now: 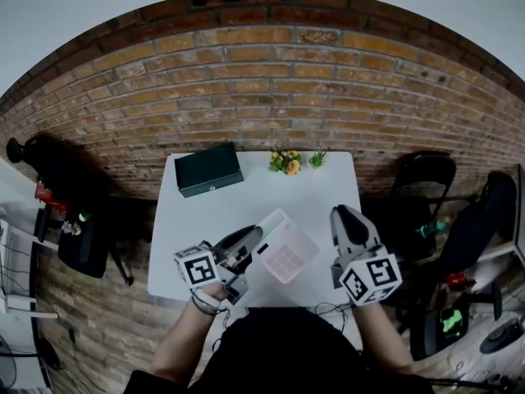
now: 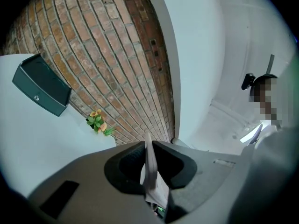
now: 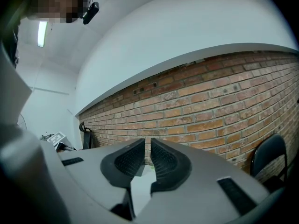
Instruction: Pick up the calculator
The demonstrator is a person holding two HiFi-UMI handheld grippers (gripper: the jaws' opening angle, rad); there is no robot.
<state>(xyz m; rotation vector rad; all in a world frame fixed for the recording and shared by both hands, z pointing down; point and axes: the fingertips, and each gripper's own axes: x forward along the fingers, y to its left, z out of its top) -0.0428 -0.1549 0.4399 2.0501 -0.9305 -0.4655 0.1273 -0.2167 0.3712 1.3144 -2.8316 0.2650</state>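
The calculator [image 1: 285,249], white with pinkish keys, hangs tilted over the front of the white table [image 1: 328,183]. My left gripper [image 1: 257,240] is shut on its left edge. In the left gripper view the calculator [image 2: 150,169] shows edge-on as a thin pale slab pinched between the dark pads of the left gripper [image 2: 148,146]. My right gripper [image 1: 340,213] hovers over the table's front right corner, apart from the calculator. In the right gripper view the right gripper [image 3: 147,146] has its jaws together with nothing between them.
A dark green box [image 1: 208,169] lies at the table's back left, and a small bunch of flowers [image 1: 285,162] stands at the back edge against the brick wall. A black chair [image 1: 426,175] is to the table's right. Bags and clutter lie on the floor at both sides.
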